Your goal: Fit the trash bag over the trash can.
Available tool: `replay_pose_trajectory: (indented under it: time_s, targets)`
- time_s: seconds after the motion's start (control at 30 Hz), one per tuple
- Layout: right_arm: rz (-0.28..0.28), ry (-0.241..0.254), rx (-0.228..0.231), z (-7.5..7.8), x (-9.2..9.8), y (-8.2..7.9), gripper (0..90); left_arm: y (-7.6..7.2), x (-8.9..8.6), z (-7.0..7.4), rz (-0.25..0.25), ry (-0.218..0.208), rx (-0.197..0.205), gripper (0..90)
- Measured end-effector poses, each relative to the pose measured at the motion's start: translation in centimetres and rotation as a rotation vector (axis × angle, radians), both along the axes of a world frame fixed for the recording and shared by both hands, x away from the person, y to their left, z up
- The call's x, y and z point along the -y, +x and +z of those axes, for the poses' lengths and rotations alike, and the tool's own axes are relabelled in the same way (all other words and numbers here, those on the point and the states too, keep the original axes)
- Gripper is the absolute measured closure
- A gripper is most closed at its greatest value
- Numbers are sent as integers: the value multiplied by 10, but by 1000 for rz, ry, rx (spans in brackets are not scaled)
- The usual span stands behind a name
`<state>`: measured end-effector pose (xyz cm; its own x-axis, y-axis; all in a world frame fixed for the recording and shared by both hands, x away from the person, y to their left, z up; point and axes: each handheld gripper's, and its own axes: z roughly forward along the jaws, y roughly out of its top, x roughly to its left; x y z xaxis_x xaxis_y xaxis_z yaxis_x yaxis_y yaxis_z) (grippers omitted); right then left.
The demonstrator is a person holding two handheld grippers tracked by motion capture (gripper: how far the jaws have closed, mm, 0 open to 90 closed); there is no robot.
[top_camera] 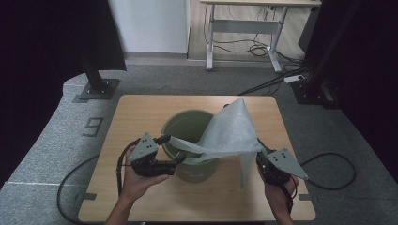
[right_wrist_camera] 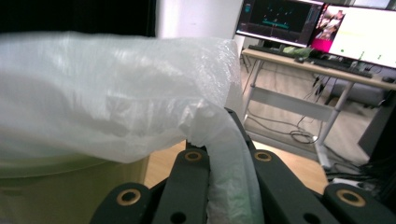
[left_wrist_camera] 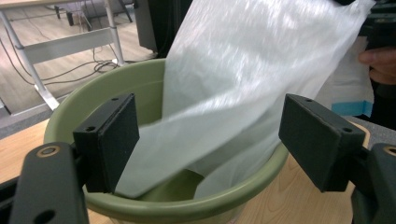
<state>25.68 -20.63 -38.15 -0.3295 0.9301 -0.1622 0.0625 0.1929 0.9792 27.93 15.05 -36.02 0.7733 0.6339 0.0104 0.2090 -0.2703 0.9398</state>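
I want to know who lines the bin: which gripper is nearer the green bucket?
Left. The left gripper hangs open at the green bucket rim, jaws either side of the plastic bag. The right gripper stands off beside it, shut on the bag.

Dim, dark-edged high view; soft gripper views, glare on bright screens.
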Motion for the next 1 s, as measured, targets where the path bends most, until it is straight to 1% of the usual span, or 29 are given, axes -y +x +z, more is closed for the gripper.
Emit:
replay_pose_trajectory:
  time_s: [0.13,0.27,0.37,0.47,0.5,0.6,0.7,0.73,0.8,0.87,0.93,1.0]
  targets:
    - [27,21,-17,-1,-2,-2,884,0,8,1,-31,8,-3,193]
    - [78,19,-14,2,-14,-8,883,0,17,-2,-67,23,-11,195]
    - [118,9,-6,7,-26,-13,883,-1,21,-3,-102,15,-19,197]
    - [174,7,-27,9,-37,-13,883,-2,25,-6,-140,4,-29,192]
    - [197,17,-41,9,-40,-12,884,-3,26,-6,-144,7,-32,189]
    - [242,52,-70,11,-45,-9,883,-4,29,-9,-159,14,-31,180]
    - [270,80,-91,11,-48,-7,883,-4,31,-13,-168,17,-34,178]
    - [278,86,-95,11,-49,-6,883,-4,33,-15,-159,24,-36,181]
    - [292,89,-99,9,-49,-5,883,-3,34,-18,-142,33,-32,217]
    - [313,104,-101,8,-49,-5,883,-3,34,-20,-136,22,-38,260]
    - [322,110,-104,6,-48,-6,882,-2,33,-21,-138,2,-38,346]
    - [326,113,-105,5,-47,-7,879,-1,33,-21,-131,0,-33,428]
